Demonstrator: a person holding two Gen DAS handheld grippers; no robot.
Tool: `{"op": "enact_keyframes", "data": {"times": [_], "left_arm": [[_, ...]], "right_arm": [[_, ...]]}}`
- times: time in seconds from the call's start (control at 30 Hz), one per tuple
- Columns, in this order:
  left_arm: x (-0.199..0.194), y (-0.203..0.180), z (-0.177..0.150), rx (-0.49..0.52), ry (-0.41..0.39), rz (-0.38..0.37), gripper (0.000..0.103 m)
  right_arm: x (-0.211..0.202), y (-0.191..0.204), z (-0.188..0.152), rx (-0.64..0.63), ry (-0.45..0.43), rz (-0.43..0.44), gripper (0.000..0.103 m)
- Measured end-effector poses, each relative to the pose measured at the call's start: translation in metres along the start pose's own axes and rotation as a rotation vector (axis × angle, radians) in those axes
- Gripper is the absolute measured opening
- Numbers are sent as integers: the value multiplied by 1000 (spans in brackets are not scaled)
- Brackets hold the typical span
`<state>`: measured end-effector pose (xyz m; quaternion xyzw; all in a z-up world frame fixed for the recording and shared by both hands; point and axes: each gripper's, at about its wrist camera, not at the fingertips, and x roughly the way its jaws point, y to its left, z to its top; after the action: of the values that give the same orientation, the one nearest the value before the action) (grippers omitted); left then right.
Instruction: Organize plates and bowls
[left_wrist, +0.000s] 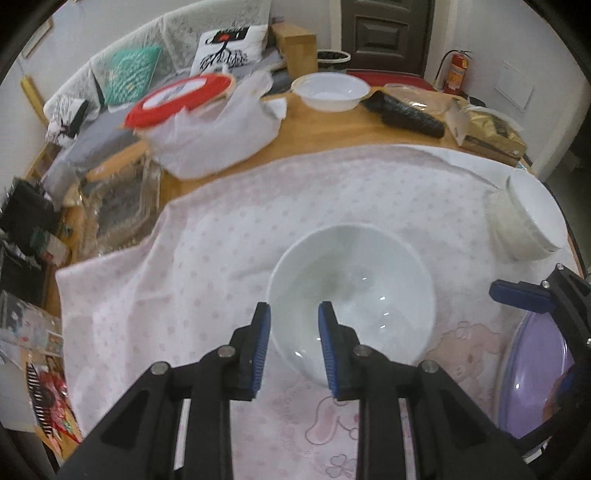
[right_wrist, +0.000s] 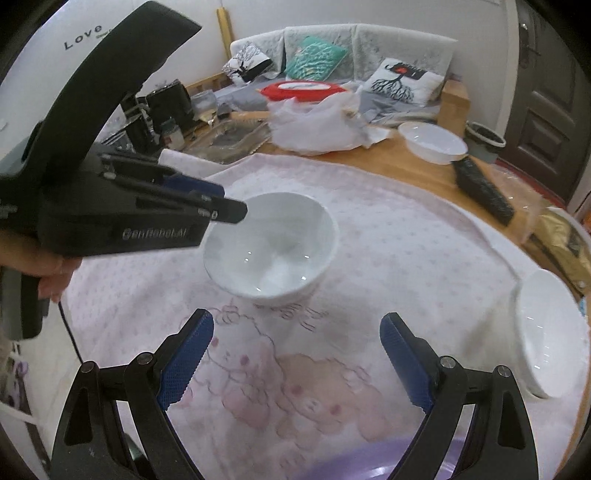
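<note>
Bowl (left_wrist: 351, 295) sits upright on the pink dotted cloth (left_wrist: 207, 258) covering the desk (left_wrist: 325, 125), mid-cloth, empty. My left gripper (left_wrist: 294, 314) hangs over its near rim; jaws narrowly parted, one pad outside the rim and one over the inside, nothing pinched that I can see. Right gripper (right_wrist: 297, 325) is spread wide, jaws released, holding nothing, over the bear print just short of the bowl. Second bowl (right_wrist: 550, 332) lies tipped on its side at the right edge of the cloth, well apart from the first. Third bowl (left_wrist: 330, 90) stands on bare wood at the far side. Purple basin (left_wrist: 532, 373) rim shows near me, right.
</note>
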<state>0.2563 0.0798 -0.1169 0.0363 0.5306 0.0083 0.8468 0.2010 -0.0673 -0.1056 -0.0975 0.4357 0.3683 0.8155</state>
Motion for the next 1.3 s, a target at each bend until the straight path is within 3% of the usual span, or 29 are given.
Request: {"op": "enact_keyframes", "data": {"times": [0.1,0.47,0.67,0.8,1.3], "left_arm": [[14,9,-3,-34,18,-32,23],[40,14,-2,-50,35,-44,23],[49,13,1,-39,41,-52,12],[52,14,4,-31,41,-66,11],[55,17,9,-35,54,-122,11]], "right_arm": [[18,2,2,-1,17,2,89],[59,9,8,-40,71,17,90],[75,12,16,-55,113,20,90],[86,12,22,-69,148,46,90],[102,9,34,-133,197,68,89]]}}
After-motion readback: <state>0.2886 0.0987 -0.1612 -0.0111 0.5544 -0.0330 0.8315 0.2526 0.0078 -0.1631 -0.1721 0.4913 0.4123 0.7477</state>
